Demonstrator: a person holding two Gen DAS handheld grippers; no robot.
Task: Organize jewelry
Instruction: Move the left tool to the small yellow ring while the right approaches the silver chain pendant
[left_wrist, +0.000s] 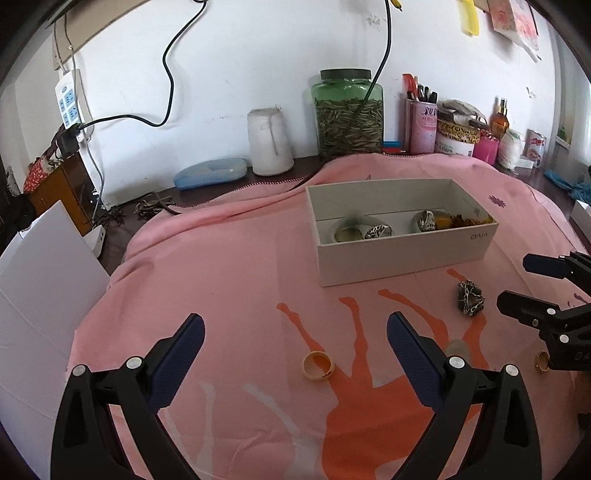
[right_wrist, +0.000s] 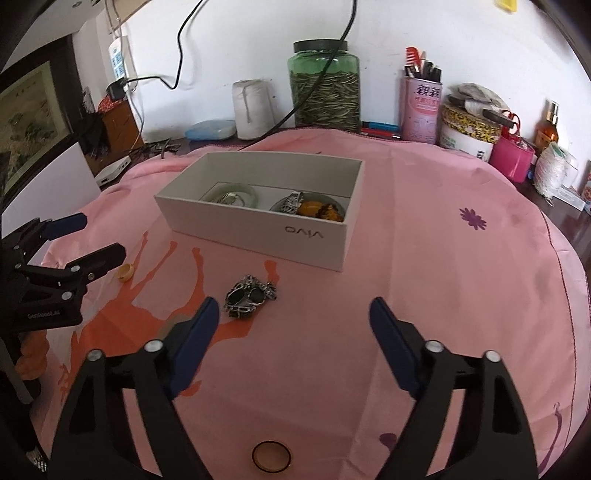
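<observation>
The left gripper (left_wrist: 295, 332) fills the lower part of the left wrist view with its jaws spread wide and nothing between them; its blue pads hang over the pink cloth (left_wrist: 229, 280). A cream ring (left_wrist: 318, 365) lies on the cloth in the gap between the two fingers, low in the frame and apart from both pads. The right gripper (right_wrist: 290, 314) is likewise spread wide and holds nothing. In the right wrist view a dark silver chain ornament (right_wrist: 250, 295) lies just beside the tip of its left finger, near the frame's centre; whether they touch I cannot tell. A thin gold ring (right_wrist: 271, 456) lies flat on the cloth at the bottom centre of that view, behind the fingertips. The white box (left_wrist: 406, 254) sits open at centre right of the left view, holding bangles and amber pieces in two compartments. A green jar (left_wrist: 347, 110) stands against the wall in the upper centre
</observation>
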